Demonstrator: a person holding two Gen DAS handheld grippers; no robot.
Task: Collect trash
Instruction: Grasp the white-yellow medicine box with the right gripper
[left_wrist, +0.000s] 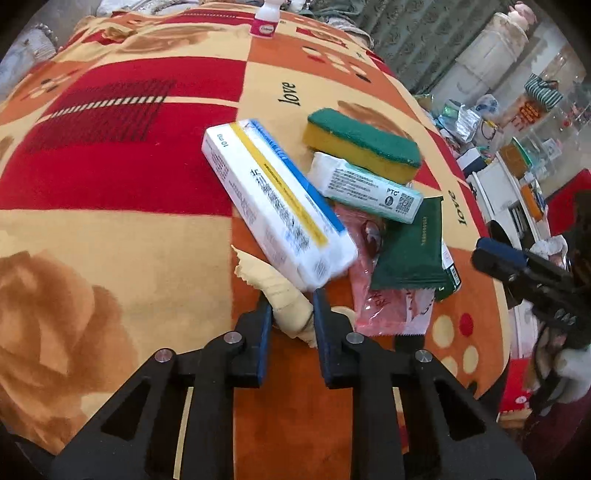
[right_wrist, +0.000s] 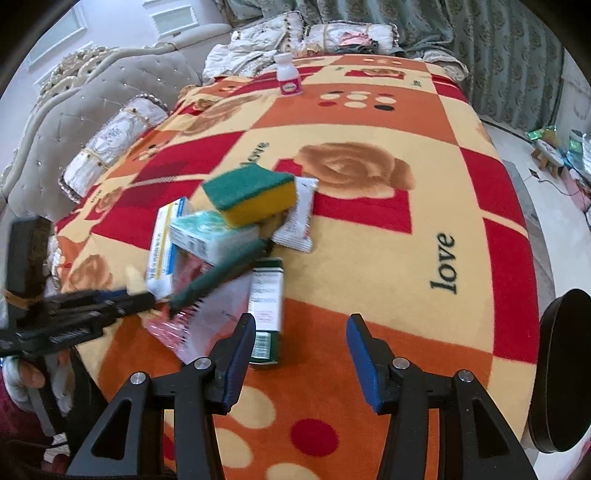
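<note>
A pile of trash lies on the patterned blanket (left_wrist: 110, 229): a white box with blue and yellow stripes (left_wrist: 273, 203), a green-and-yellow sponge (left_wrist: 364, 144), a mint tissue pack (left_wrist: 369, 188), a dark green packet (left_wrist: 413, 247) and a pink plastic wrapper (left_wrist: 384, 306). My left gripper (left_wrist: 291, 310) is shut on a crumpled beige paper (left_wrist: 280, 291) at the pile's near edge. My right gripper (right_wrist: 301, 321) is open and empty, just in front of a green-and-white box (right_wrist: 266, 306). The sponge (right_wrist: 251, 192) tops the pile in the right wrist view.
A small white bottle with a pink label (right_wrist: 288, 75) stands at the blanket's far end. A tufted grey sofa (right_wrist: 92, 99) and cushions (right_wrist: 110, 144) border the left. A round black object (right_wrist: 565, 369) sits at the right edge. Cluttered shelves (left_wrist: 517, 166) stand beyond.
</note>
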